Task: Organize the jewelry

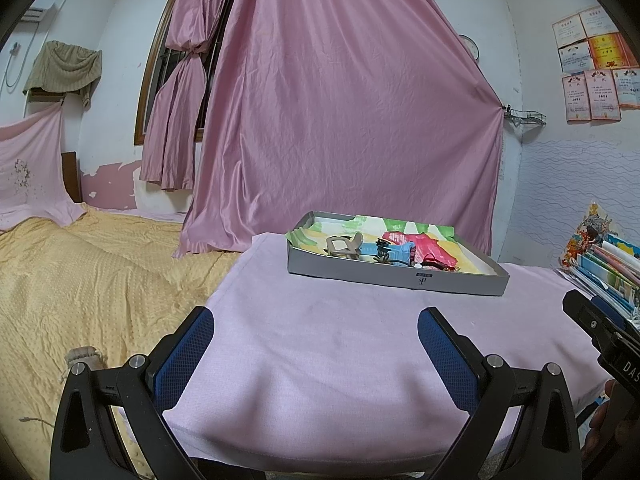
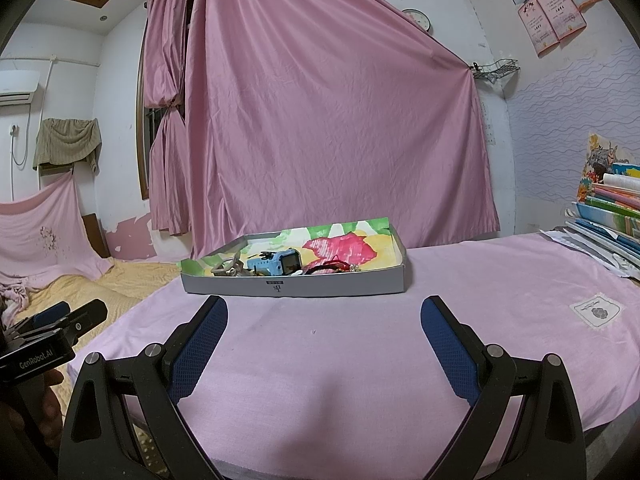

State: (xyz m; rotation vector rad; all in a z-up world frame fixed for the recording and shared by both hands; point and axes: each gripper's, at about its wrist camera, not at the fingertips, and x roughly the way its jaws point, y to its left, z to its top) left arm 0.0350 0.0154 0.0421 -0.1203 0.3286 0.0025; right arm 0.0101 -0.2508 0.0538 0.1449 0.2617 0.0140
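From where I sit, both tongs are spread wide with nothing between their blue pads: my left tongs [image 1: 316, 330] and my right tongs [image 2: 324, 320] each hover low over the pink cloth-covered table [image 2: 360, 340], short of the box.

The jewelry is gathered in the shallow grey cardboard box lid with a bright painted lining [image 2: 296, 286], which sits on the table's far half. Inside I can make out a tan strap with a pale square face [image 1: 340, 246], a light blue chunky watch [image 2: 276, 262] and a tangle of dark and red cords with small beads [image 2: 336, 267] by the near wall. They lie bunched, some touching or overlapping; finer detail is too small to tell.

My judgement: no piece lies loose on the cloth, so everything I can see is already in the box. That fits either a heap awaiting sorting or pieces just collected there; I cannot settle which from this.

A stack of colourful books [image 2: 608, 208] stands at the right edge.
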